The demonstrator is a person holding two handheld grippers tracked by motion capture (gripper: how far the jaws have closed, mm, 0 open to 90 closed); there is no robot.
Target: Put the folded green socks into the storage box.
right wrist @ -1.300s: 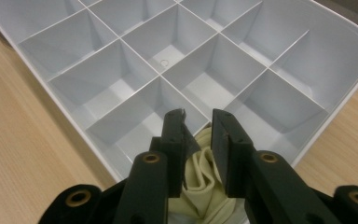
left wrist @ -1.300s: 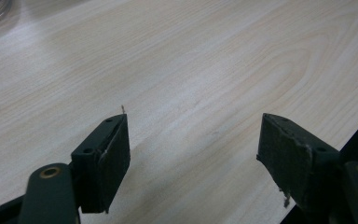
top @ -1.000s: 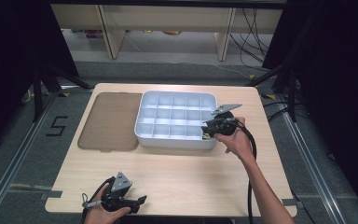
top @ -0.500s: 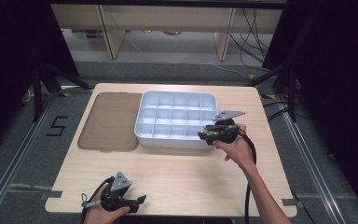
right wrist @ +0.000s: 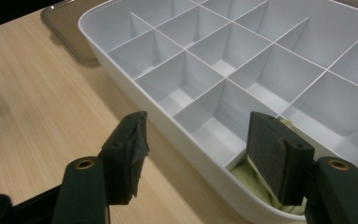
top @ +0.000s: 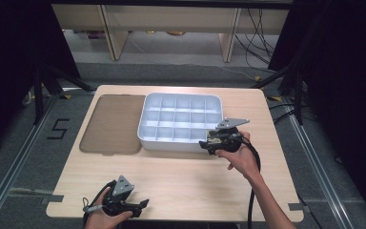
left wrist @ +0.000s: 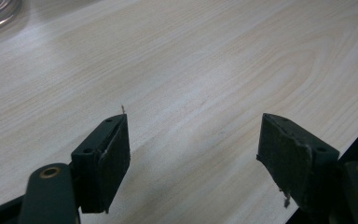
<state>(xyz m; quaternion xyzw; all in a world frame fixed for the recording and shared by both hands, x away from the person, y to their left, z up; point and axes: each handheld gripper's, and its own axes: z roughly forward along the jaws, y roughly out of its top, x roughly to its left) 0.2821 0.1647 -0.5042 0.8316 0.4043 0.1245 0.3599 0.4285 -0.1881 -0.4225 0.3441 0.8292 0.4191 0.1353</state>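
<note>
White compartment tray (top: pixel 180 121) sits on the far half of the bench (top: pixel 181 176), a shallow rectangular plastic box with rounded corners, split by thin walls into a grid of square cells. Just beside it, on its left in the high view, lies a flat brownish translucent lid (top: pixel 112 124). The right hand-held gripper (right wrist: pixel 196 140) straddles the tray's near wall at a corner cell; its jaws have just been opening and now stand released, one outside the wall and one inside. A pale yellowish item (right wrist: pixel 256 179) lies in that corner cell. The left hand-held gripper (left wrist: pixel 193 149) rests near the bench's front edge, jaws spread, gripping nothing.
</note>
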